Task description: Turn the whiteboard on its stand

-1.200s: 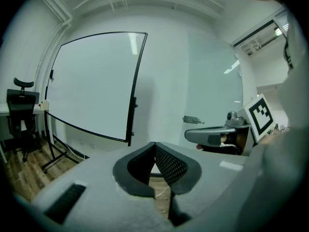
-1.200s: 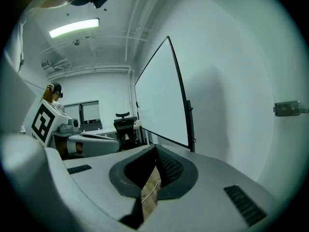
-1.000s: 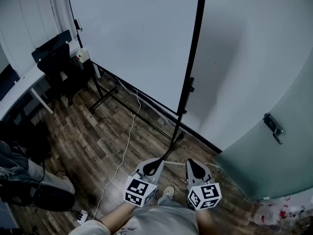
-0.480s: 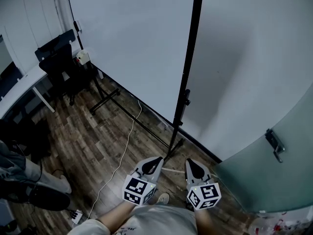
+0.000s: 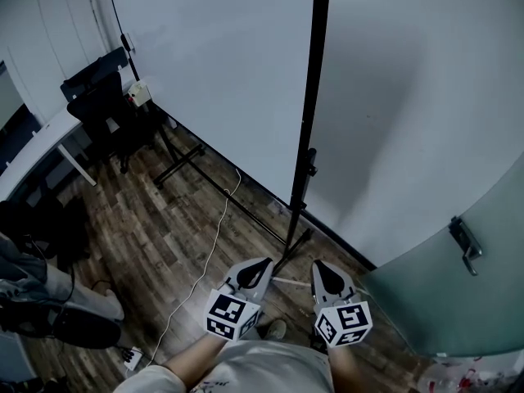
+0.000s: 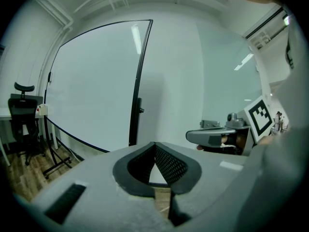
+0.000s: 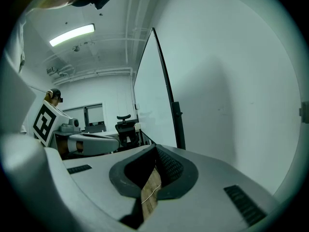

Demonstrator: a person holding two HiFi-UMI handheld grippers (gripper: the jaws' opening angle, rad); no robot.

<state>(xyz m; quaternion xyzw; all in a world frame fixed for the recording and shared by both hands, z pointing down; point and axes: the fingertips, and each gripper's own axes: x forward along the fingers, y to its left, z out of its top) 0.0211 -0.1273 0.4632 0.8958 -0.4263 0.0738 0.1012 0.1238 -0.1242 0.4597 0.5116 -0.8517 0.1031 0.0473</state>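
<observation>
The whiteboard (image 5: 213, 64) is a big white panel standing on edge along the wall, held in a black stand. The stand's upright pole (image 5: 307, 121) runs down to its foot (image 5: 288, 248) on the wooden floor. My left gripper (image 5: 255, 268) and right gripper (image 5: 321, 270) hang side by side low in the head view, just short of that foot, both shut and empty. In the left gripper view the whiteboard (image 6: 91, 81) and pole (image 6: 136, 110) stand ahead, apart from the fingertips. The right gripper view shows the pole (image 7: 176, 124) ahead too.
A black office chair (image 5: 102, 105) and a white desk (image 5: 33, 158) stand at the left. A white cable (image 5: 209, 252) trails over the floor to a power strip (image 5: 131, 357). A frosted glass door with a handle (image 5: 463, 244) is at the right. Someone's legs (image 5: 49, 301) show at the lower left.
The view has shifted a little, so the pole now sits further left in the picture. Both grippers stay shut, side by side.
</observation>
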